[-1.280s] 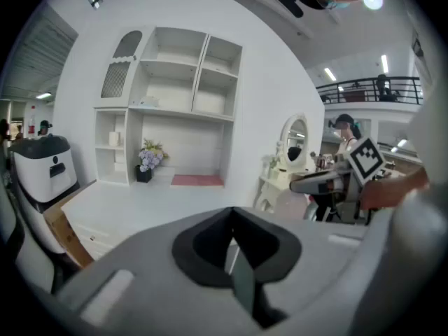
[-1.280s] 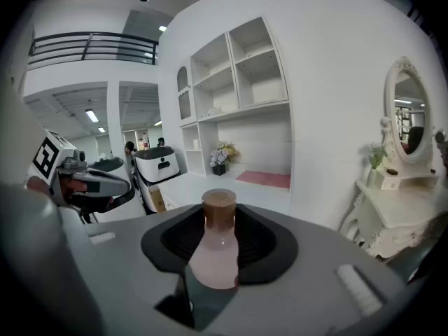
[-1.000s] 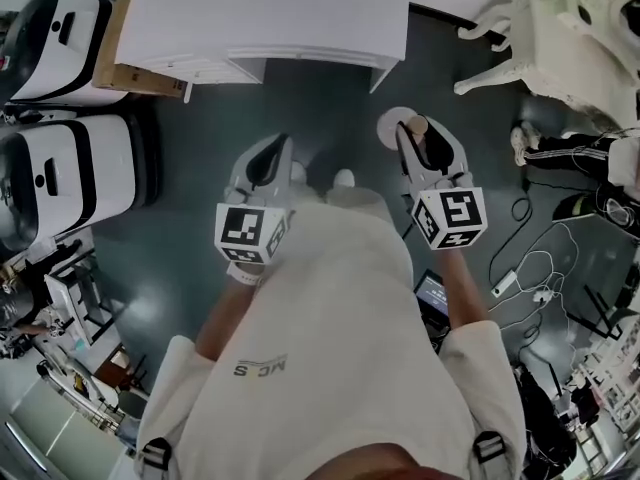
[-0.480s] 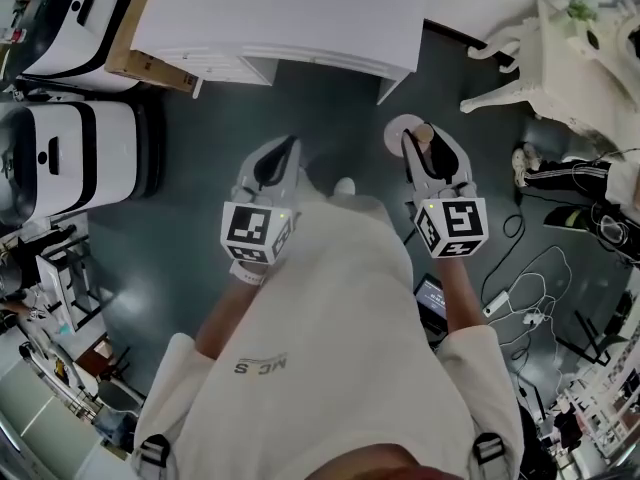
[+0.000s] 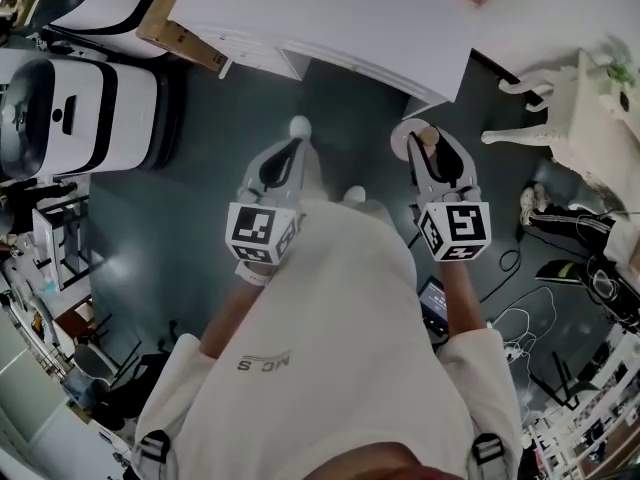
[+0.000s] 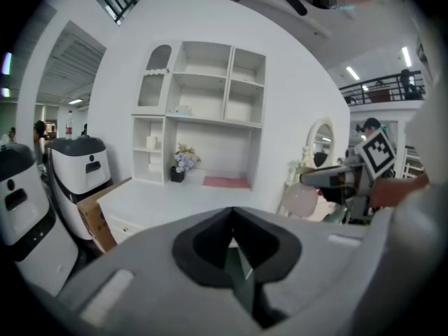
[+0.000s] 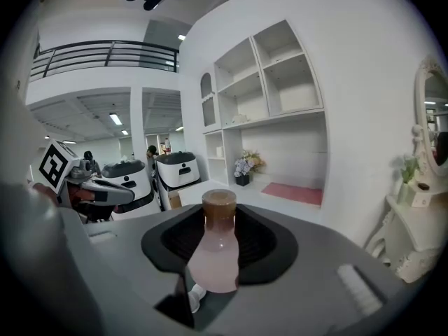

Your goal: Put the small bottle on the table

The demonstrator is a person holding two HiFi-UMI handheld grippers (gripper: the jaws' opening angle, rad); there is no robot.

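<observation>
Now the broad white table (image 5: 330, 18) takes up far more of the far side of the head view than it did a second ago. Its near right corner has swung round until it sits just beyond the right gripper (image 5: 432, 156). My reading is that the person has stepped and turned toward it, so this is the approach and nothing has been set down yet.

The small pale-pink bottle with a brown cap (image 7: 213, 257) is where it was throughout: pinched between the right gripper's two pads, cap pointing away from the camera and the rounded body nearer to it. The jaws stand partly apart, held so by the bottle's width, and that hold has not shifted over the last second. In the head view the bottle hangs over the dark grey floor (image 5: 200, 198), near the table's near edge but not above the top.

The left gripper (image 5: 293, 153) is carried alongside, well to the left of the bottle. Its jaws are pressed together with nothing between them, and it looks idle.

A flat red mat (image 7: 301, 192) lies at the far side of the tabletop, and the nearer part looks bare. To finish, the right gripper probably has to reach over the edge, lower the bottle until its base meets the surface, and only then let go. With that rounded body, it could tip or roll if released tilted.
</observation>
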